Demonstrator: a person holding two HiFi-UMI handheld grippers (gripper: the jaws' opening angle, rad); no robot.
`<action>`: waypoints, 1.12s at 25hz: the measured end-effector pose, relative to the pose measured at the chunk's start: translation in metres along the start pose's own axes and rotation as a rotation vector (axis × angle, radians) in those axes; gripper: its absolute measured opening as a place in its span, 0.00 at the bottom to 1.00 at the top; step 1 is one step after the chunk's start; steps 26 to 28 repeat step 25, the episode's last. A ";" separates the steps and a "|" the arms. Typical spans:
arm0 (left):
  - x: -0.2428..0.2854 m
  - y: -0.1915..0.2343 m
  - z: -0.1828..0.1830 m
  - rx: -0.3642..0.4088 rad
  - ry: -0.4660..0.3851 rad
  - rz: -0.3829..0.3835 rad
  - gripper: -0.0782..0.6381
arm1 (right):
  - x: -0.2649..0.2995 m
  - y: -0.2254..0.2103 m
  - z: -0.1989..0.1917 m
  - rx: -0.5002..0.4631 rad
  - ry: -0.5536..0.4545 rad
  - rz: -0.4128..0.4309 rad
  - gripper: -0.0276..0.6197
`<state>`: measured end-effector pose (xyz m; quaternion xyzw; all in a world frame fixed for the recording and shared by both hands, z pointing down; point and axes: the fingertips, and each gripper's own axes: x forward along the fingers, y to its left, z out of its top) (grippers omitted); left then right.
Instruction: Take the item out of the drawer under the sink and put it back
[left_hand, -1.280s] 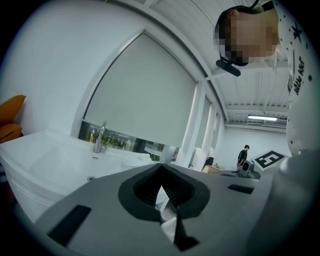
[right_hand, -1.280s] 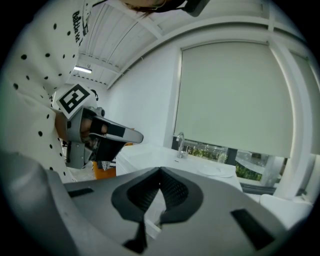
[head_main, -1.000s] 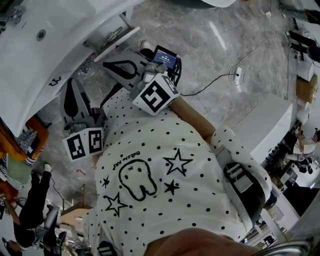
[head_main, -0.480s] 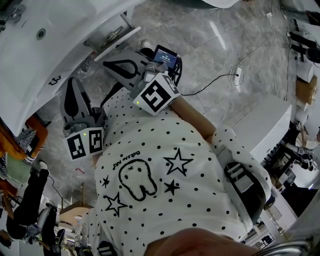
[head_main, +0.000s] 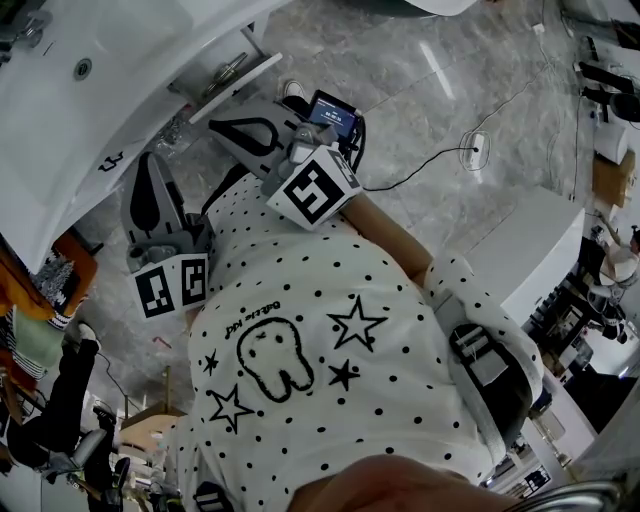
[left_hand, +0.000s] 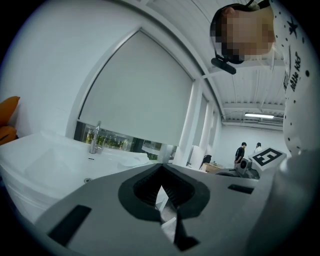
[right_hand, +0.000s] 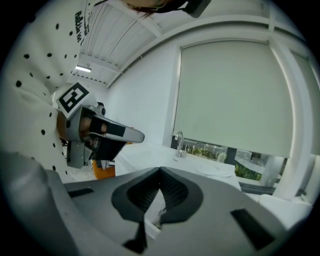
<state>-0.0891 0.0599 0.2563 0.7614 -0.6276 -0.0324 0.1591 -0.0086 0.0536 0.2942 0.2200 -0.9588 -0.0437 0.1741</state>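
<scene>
Closest in, the 2 grippers are held in front of the person's dotted shirt (head_main: 330, 330), both aimed at the vanity. The left gripper (head_main: 150, 168) has its jaws pressed together with nothing between them, and so does the right gripper (head_main: 216, 128).

Just beyond their tips is a white front with a metal bar handle (head_main: 226, 70), tucked under the rim of the sink (head_main: 90, 120). I take this to be the drawer (head_main: 240, 82). Whether it is fully shut or slightly out cannot be told. The item shows in no view, so it may lie inside. That fits both an item yet to come out and 1 already put back.

The risks as I judge them:
- Jaws this tight cannot take the handle, and pushing them at it would only knock the front.
- The bar looks thin and smooth, so a grip off its middle could slip or pull the drawer askew.
- The sink rim overhangs, so a gripper lifting out could strike it.
- With the contents unseen, a reach inside would be blind.

Farther off, a cable (head_main: 430, 160) crosses the floor (head_main: 400, 70), a snag for a backward step.
</scene>
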 end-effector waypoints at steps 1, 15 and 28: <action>0.000 0.000 0.000 -0.001 0.001 0.001 0.10 | 0.000 0.000 -0.001 0.003 0.003 0.000 0.06; -0.002 0.002 0.000 -0.005 -0.005 0.011 0.10 | 0.000 0.000 -0.001 0.003 0.000 0.001 0.06; -0.001 0.002 0.001 0.000 -0.006 0.010 0.10 | 0.001 0.000 0.000 -0.001 0.001 0.002 0.06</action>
